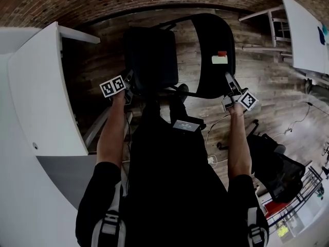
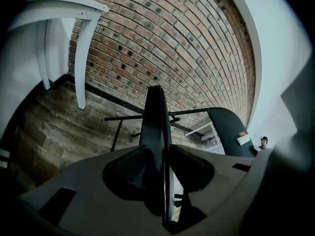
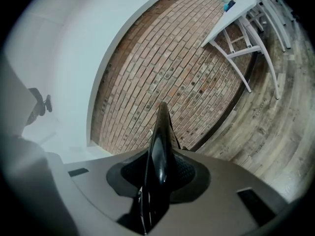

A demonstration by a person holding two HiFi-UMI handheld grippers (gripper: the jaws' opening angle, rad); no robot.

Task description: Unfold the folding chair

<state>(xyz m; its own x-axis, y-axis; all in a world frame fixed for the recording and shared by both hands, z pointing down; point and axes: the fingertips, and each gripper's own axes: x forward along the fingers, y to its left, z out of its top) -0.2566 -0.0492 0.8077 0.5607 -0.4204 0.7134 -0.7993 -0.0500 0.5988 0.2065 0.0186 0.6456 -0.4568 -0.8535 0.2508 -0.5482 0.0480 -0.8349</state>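
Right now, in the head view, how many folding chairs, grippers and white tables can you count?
folding chair: 1
grippers: 2, left gripper and right gripper, each shut on the folding chair
white tables: 2, white table at left and white table at upper right
total: 5

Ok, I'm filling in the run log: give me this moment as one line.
left gripper: shut on folding chair seat edge | right gripper: shut on backrest edge | seat and backrest: spread apart

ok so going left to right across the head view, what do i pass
white desk → left gripper → flat chair panel → curved chair panel → right gripper → white table
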